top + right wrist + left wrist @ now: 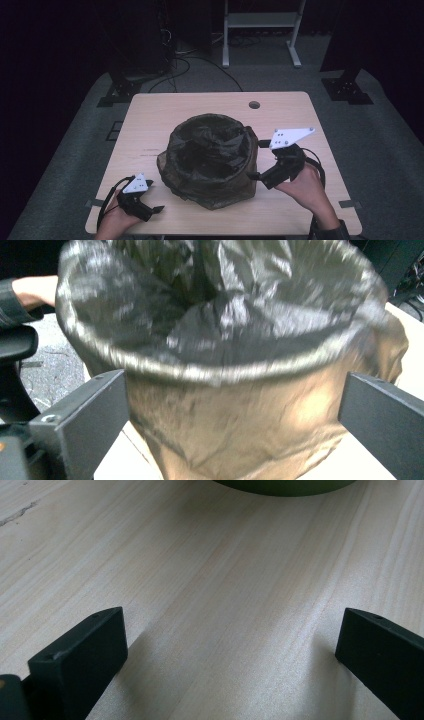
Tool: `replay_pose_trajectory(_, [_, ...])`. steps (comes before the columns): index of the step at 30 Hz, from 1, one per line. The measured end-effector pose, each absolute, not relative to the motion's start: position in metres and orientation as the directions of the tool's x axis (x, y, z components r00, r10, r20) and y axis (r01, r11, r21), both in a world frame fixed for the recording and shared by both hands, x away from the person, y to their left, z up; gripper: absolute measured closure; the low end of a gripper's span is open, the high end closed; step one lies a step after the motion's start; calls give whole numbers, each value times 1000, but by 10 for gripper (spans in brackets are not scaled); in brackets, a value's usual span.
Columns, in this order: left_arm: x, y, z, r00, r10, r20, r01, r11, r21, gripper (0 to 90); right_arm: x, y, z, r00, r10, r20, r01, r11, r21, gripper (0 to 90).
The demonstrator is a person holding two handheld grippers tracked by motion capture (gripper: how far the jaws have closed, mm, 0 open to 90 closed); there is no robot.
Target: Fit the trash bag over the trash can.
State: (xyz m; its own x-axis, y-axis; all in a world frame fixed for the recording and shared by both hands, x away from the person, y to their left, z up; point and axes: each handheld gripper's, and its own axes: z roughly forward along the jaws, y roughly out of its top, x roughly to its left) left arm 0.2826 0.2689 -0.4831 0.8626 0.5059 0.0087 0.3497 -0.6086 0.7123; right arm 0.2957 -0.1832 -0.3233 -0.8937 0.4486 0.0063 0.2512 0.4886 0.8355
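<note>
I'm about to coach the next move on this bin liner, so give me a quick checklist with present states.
1. Right claw open: ok, jaws wide apart.
2. Right claw faces the bin: ok.
3. Liner folded over the rim: ok on the side seen, far side cannot tell.
4. Left claw open: ok.
5. Left claw at the bin: not ok, it sits low over the table, short of the bin's base.
6. Liner free of tears: cannot tell.

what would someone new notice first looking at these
The bin in the middle of the wooden table, lined with a dark crinkled bag folded over its rim and down its sides. Then the two hand-held grippers: the right gripper with jaws open beside the bin, the left gripper open at the table's near left corner.
</note>
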Motion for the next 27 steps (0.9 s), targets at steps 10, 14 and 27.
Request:
replay_pose_trajectory(10, [282,269,-483,862,506,8,350,-608,713,0,285,-193,-364,-884,466,39,286,471,835,0])
replay_pose_trajectory(14, [283,269,-483,864,503,10,347,-610,713,0,282,-196,-380,-877,478,47,301,471,830,0])
replay_pose_trajectory(27, [282,269,-483,866,500,10,344,-611,713,0,277,-208,-429,-843,536,52,358,486,798,0])
